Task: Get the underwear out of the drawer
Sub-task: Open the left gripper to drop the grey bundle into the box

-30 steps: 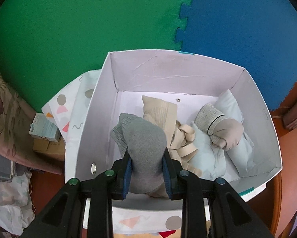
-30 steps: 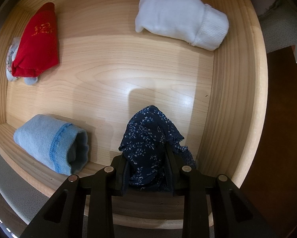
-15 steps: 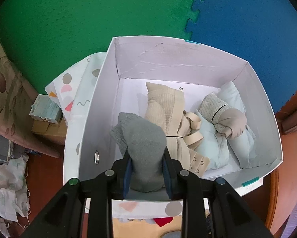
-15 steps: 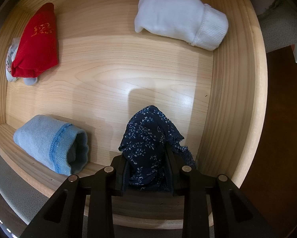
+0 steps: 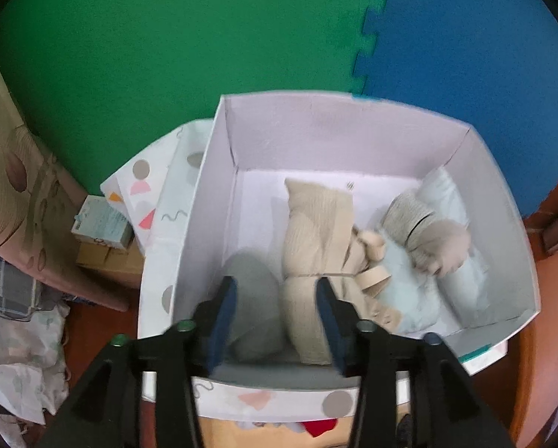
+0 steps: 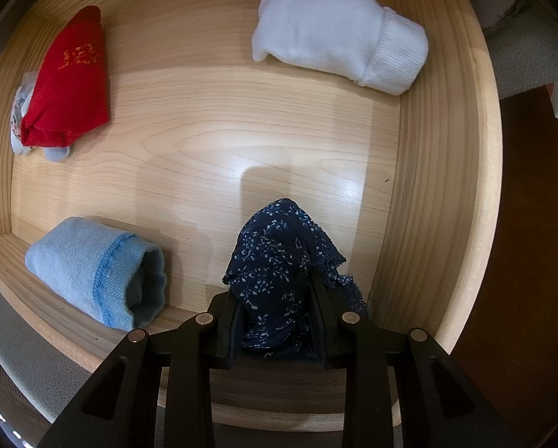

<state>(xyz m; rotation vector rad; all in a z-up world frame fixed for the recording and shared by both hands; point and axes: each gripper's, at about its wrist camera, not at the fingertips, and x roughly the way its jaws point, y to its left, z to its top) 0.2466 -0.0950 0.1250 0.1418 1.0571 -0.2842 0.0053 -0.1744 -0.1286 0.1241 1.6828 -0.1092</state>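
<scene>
navy underwear (image 6: 275, 261): dark blue with small pale floral print, lace edge trailing to the right of the fingers; bunched, sticking forward out of the jaws
right gripper (image 6: 275, 321): clenched on the navy underwear, over the near right part of the drawer
drawer (image 6: 439, 201): pale wood, open
red roll (image 6: 69, 82): far left of the fingers, gold mark on it, unreadable; a pale patterned piece just under it
white roll (image 6: 338, 52): far right, ribbed cuff, by the right wall
blue roll (image 6: 96, 265): just left of the fingers, stitched blue hem
left gripper (image 5: 275, 313): jaws opening, blue pads apart, above the box
grey roll (image 5: 252, 298): between the pads, nearer the left one, blurred; contact cannot be told
box (image 5: 338, 127): white inside, dot and triangle print outside
beige garment (image 5: 316, 231): ahead of the fingers in the box, straps to its right
pale bundles (image 5: 439, 246): right of the fingers
writing: small carton (image 5: 103, 224) left of the box, print too small to read
</scene>
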